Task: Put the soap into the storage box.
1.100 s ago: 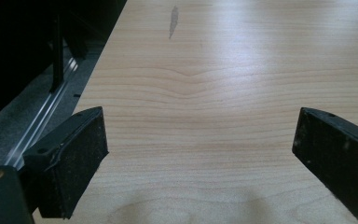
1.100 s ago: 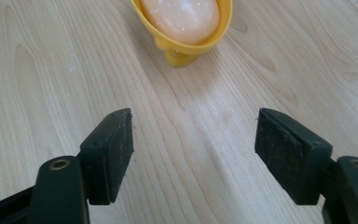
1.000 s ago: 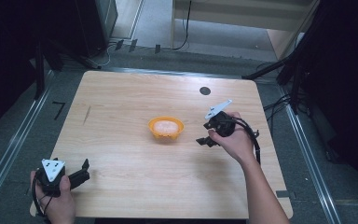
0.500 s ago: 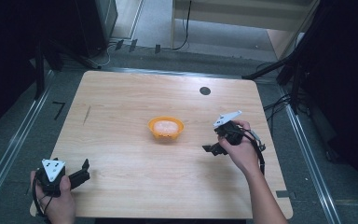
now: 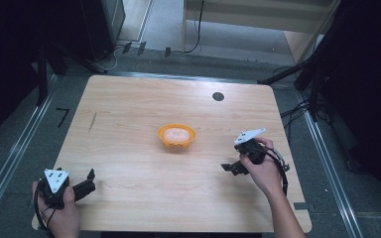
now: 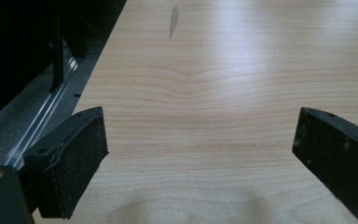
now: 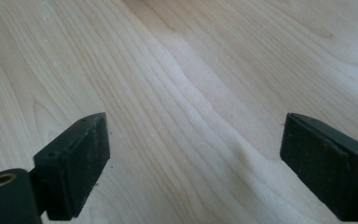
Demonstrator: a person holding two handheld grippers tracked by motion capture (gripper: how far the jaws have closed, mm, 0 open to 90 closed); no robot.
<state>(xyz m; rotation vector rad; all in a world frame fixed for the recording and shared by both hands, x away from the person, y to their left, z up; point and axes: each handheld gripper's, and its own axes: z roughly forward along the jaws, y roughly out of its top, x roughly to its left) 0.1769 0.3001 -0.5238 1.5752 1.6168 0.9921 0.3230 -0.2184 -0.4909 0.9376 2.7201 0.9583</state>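
The orange bowl (image 5: 177, 135) sits in the middle of the surface (image 5: 129, 114), with something pale inside. My left gripper (image 5: 82, 184) waits at the near left, my right gripper (image 5: 232, 167) at the near right. Both jaws are wide apart and empty, so nothing bumps the bowl.
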